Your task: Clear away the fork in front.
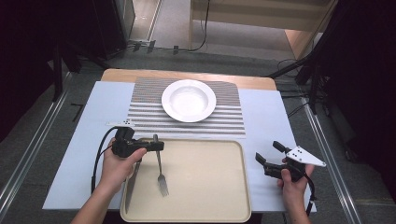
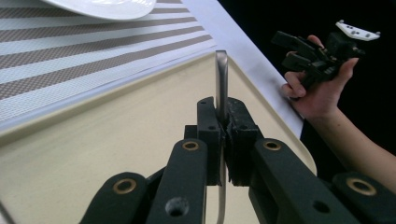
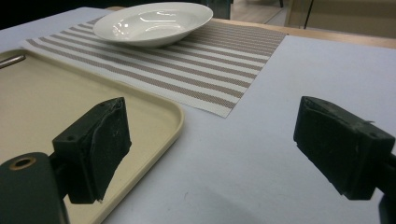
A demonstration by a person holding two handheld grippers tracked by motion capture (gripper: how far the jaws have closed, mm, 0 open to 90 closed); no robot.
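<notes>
In the lower left of the high view the left gripper (image 1: 158, 145) has its jaws clamped on the handle of a fork (image 1: 160, 173), whose tines lie on the beige tray (image 1: 210, 186) in the lower middle, with a knife (image 1: 131, 184) along the tray's left edge; the left gripper view shows the fork handle (image 2: 221, 84) pinched between the pads at centre. At the lower right the right gripper (image 1: 267, 153) sits with its jaws wide apart and empty over the pale blue table cover (image 1: 266, 116), just beside the tray's right rim. A white plate (image 1: 188, 100) rests on the striped placemat (image 1: 144, 116) in the upper middle, above the tray
</notes>
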